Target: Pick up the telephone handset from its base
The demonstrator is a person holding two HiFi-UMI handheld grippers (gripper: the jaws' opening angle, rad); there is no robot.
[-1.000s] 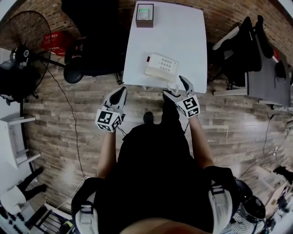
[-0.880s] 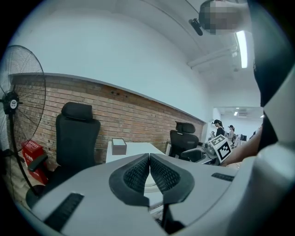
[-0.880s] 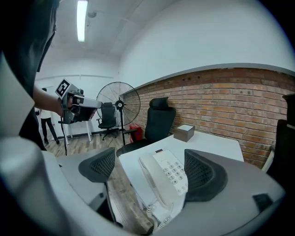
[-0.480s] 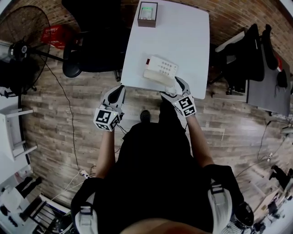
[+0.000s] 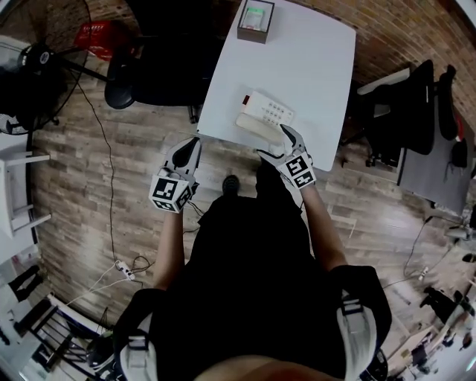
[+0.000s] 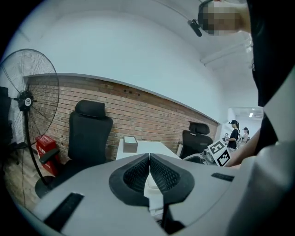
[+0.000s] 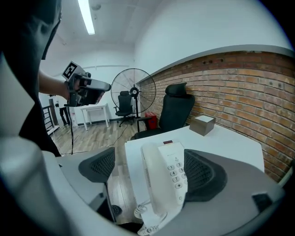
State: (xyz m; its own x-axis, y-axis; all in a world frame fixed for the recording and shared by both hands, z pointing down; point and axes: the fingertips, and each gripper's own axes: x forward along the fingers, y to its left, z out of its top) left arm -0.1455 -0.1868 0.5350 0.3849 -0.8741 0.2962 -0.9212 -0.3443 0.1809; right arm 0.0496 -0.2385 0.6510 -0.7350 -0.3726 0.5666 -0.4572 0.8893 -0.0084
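Observation:
A cream telephone (image 5: 266, 115) sits near the front edge of the white table (image 5: 305, 59). Its handset (image 5: 256, 126) rests on the base, on the side towards me. In the right gripper view the handset (image 7: 154, 177) lies along the left of the keypad base (image 7: 179, 171), with its coiled cord hanging off the table edge. My right gripper (image 5: 274, 141) is open at the phone's near end, and one of its pads (image 7: 203, 175) stands right of the base and the other left of the handset. My left gripper (image 5: 192, 146) hangs shut and empty over the floor, left of the table.
A brown box with a green top (image 5: 255, 20) stands at the table's far end. A black office chair (image 5: 160, 71) is left of the table, with a standing fan (image 5: 30, 67) and a red crate (image 5: 100, 33) beyond it. A cable (image 5: 111, 201) runs across the wooden floor.
My right gripper has moved forward to the phone's near end and now straddles it. The left gripper has hardly moved. The head view has shifted slightly.

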